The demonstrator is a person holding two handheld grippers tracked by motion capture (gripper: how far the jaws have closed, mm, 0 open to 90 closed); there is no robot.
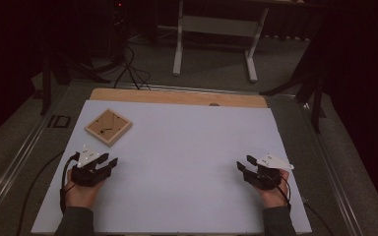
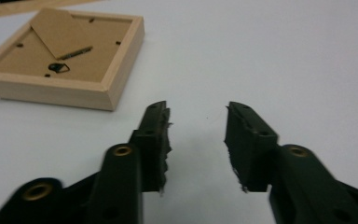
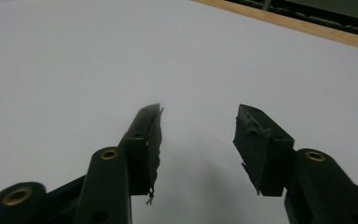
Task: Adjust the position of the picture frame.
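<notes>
L gripper [image 1: 109,160] is held at near-left of the white board [image 1: 187,147], jaws apart, nothing btwn. R gripper [image 1: 243,163] is held near-right, jaws apart, empty. Wooden frame [image 1: 108,127] is laid back-side up at far-left, just beyond L gripper, untouched.

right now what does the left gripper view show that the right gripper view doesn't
Left gripper view: the wooden picture frame lying back side up on the white board, ahead and to the left of the left gripper, with its stand flap and a small hanger in sight.

Right gripper view: the right gripper over bare white board, with the table's wooden edge at the far side.

Both: two black jaws standing apart with nothing between them, over the same white surface.
</notes>
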